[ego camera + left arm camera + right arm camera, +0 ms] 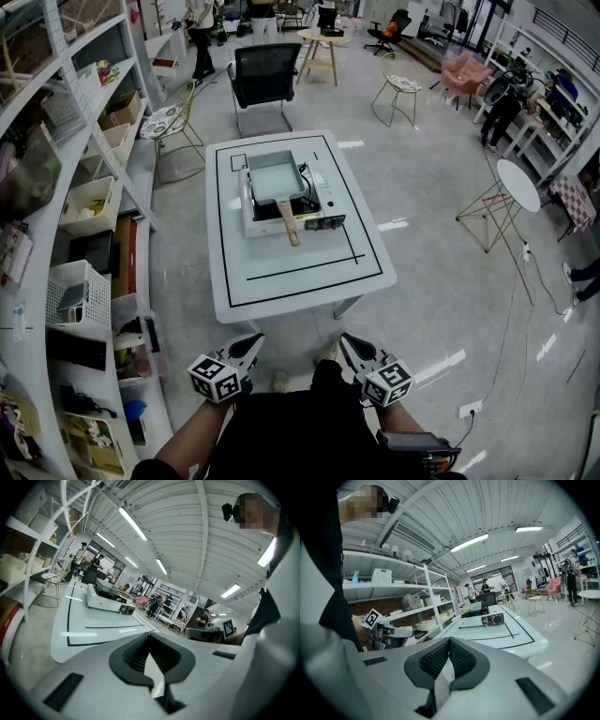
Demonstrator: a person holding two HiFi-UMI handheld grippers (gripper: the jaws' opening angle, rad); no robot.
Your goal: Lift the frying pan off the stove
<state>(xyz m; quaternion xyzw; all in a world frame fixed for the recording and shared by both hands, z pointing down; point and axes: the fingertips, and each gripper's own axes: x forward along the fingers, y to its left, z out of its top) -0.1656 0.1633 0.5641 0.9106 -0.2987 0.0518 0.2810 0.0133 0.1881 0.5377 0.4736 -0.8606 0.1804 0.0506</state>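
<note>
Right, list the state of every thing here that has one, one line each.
frying pan: resting on the stove, untouched, handle pointing toward the person.
stove: flat on the table; whether it is lit cannot be told.
left hand-held gripper: shut, empty, short of the table.
right hand-held gripper: shut, empty, short of the table.
office chair: upright, unoccupied.

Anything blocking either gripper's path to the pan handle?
Nothing visible. The left gripper and right gripper are both shut and empty, short of the table. Only bare top lies between its near edge and the wooden handle of the frying pan, which points toward them from the stove.
</note>
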